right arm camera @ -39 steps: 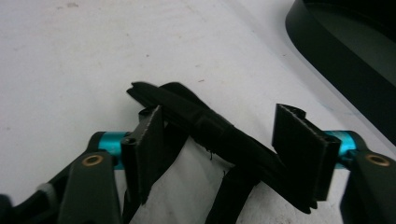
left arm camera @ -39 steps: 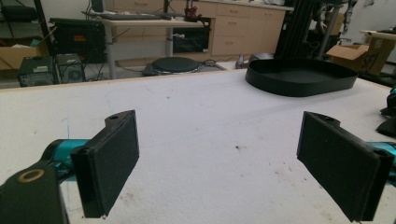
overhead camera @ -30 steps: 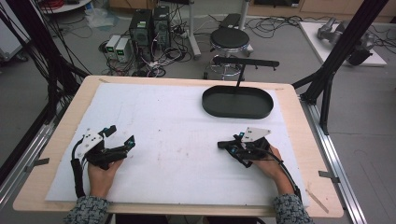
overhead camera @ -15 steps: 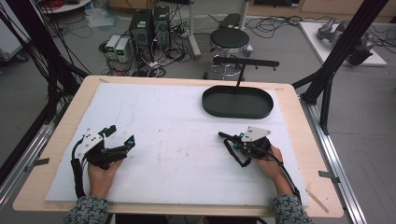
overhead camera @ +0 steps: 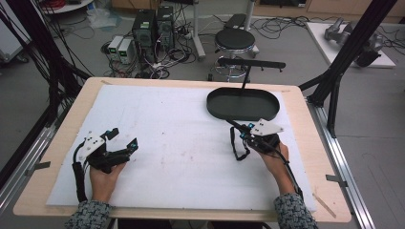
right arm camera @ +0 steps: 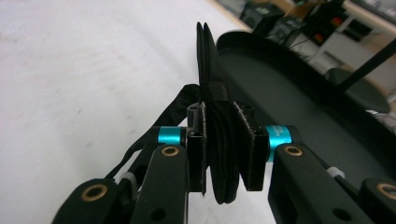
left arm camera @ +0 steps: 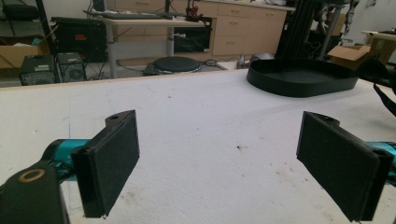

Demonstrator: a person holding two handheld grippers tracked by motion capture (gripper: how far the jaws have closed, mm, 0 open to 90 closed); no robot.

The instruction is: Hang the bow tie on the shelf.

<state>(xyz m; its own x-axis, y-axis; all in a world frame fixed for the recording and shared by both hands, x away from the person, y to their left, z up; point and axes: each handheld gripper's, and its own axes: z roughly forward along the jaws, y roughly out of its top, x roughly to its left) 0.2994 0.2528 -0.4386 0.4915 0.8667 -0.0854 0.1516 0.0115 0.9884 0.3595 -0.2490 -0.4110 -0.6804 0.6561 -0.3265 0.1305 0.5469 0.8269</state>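
1. Shallow black oval tray (overhead camera: 242, 104): far right of the white mat (overhead camera: 167, 143); nothing in it.
2. My right gripper (right arm camera: 223, 154): beside the tray's near rim, clenched on a flat black strap-like item (right arm camera: 212, 70); its loop (overhead camera: 237, 148) hangs below, kind unclear.
3. My left gripper (left arm camera: 219, 158): well left of the tray, jaws spread, holding nothing.

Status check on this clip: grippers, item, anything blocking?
Left gripper open, resting on the white mat. Right gripper shut on a flat black strap-like item, at the rim of the black tray. Tray looks empty; path clear.
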